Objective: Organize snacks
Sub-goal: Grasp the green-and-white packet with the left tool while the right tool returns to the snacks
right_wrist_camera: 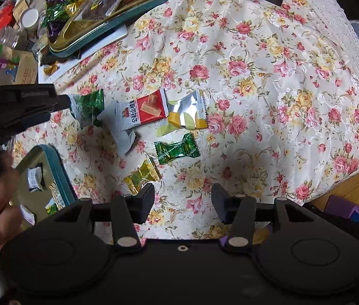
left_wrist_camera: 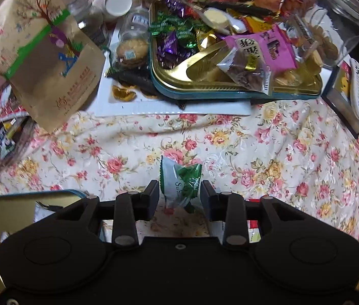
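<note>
The left claw [left_wrist_camera: 180, 195] is grasping a green-and-white candy [left_wrist_camera: 181, 184] above the floral surface [left_wrist_camera: 281, 152]. The right claw [right_wrist_camera: 182, 202] is hanging released. Next, judged: carrying it to the empty tin [left_wrist_camera: 6, 218] at 8 o'clock.

1. The tablecloth [right_wrist_camera: 268, 81] is cream with pink and yellow roses.
2. Candy wrappers: one green and white [left_wrist_camera: 180, 186], one red and white [right_wrist_camera: 142, 111], one dark green [right_wrist_camera: 176, 148], one gold [right_wrist_camera: 142, 175].
3. The tin [left_wrist_camera: 230, 90] is gold inside with a teal rim.
</note>
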Available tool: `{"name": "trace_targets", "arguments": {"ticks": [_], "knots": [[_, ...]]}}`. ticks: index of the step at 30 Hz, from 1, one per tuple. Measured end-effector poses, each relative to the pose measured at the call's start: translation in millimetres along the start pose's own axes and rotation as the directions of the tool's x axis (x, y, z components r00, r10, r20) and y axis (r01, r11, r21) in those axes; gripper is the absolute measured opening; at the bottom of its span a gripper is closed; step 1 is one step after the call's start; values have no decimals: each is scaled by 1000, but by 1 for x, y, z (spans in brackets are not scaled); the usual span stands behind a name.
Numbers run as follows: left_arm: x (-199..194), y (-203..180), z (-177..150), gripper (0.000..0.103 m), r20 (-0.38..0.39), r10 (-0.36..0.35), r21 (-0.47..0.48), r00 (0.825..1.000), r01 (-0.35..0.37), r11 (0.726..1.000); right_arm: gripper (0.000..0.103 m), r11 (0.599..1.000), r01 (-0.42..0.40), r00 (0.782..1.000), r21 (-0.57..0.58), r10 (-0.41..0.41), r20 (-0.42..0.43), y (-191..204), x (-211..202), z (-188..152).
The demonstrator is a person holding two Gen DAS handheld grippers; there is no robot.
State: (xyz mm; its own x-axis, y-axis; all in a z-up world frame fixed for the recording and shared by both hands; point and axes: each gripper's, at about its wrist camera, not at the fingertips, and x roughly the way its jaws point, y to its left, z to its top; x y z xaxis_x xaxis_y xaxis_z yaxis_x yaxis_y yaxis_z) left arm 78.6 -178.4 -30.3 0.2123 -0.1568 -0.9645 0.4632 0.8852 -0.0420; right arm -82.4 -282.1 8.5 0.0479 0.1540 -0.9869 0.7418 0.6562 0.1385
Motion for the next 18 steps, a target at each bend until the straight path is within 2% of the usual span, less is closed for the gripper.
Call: {"name": "trace_targets", "arguments": {"ticks": [3,10,18], "knots": [[13,-1,2,44,-39,-5,-41,999,3,999,53,1000,-7,1000,20,7,2,-4,-2,2],[31,-11,6,44,-56,40,-22,998,-41,999,53,999,-11,1000,44,11,2,-13,-3,3],[49,0,7,44,-95,54,-74,994,-61,995,53,997,-19,1000,71,19,-2,-18,-5,3]]}}
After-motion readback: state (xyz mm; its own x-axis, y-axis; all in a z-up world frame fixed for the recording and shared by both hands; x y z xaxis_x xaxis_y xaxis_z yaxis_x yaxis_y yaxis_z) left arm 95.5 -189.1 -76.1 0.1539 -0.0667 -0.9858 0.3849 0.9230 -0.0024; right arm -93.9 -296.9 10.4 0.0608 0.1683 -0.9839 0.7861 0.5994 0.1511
